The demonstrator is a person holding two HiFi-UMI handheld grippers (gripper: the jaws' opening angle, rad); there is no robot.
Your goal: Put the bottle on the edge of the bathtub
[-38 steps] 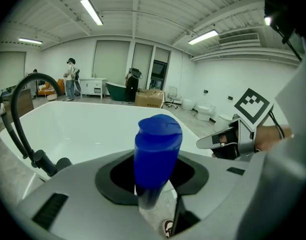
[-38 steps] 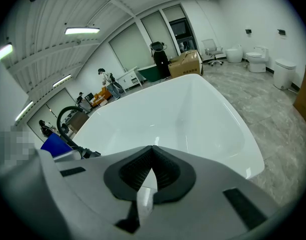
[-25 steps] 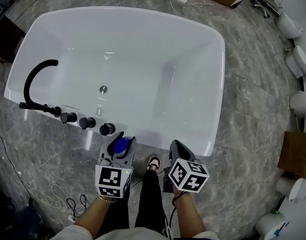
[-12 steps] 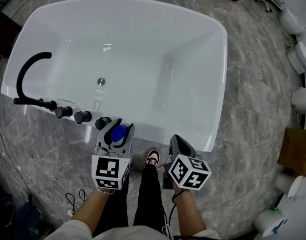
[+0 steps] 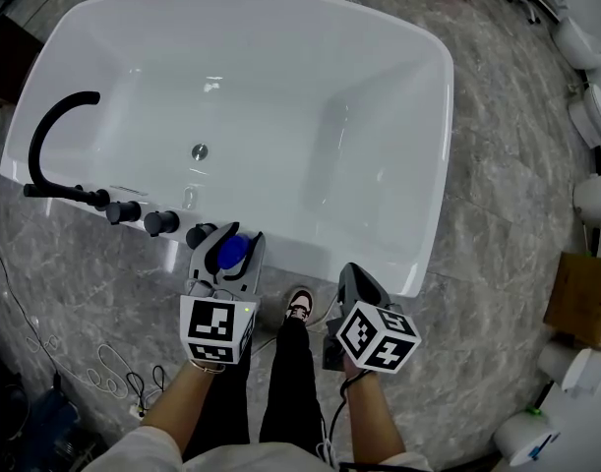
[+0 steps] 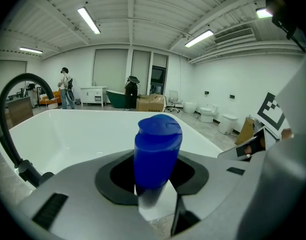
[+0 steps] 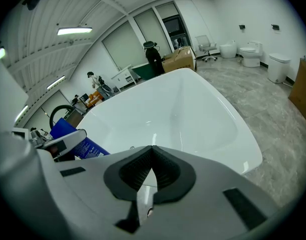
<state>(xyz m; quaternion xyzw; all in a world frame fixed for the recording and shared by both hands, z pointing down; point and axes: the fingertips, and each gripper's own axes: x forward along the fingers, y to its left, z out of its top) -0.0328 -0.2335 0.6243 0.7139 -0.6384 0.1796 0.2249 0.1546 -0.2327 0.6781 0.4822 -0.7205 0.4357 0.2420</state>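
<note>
Just beside the bottle, black knobs, then curved faucet.

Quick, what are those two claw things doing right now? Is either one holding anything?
Left gripper: fingers closed on the blue bottle.
Right gripper: fingers shut together, holding nothing.

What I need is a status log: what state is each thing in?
Blue plastic bottle: flip cap closed, gripped.
Left tool: shut on the bottle.
Right tool: shut, empty.
White bathtub: empty, no water.
Black curved faucet: not running.
</note>
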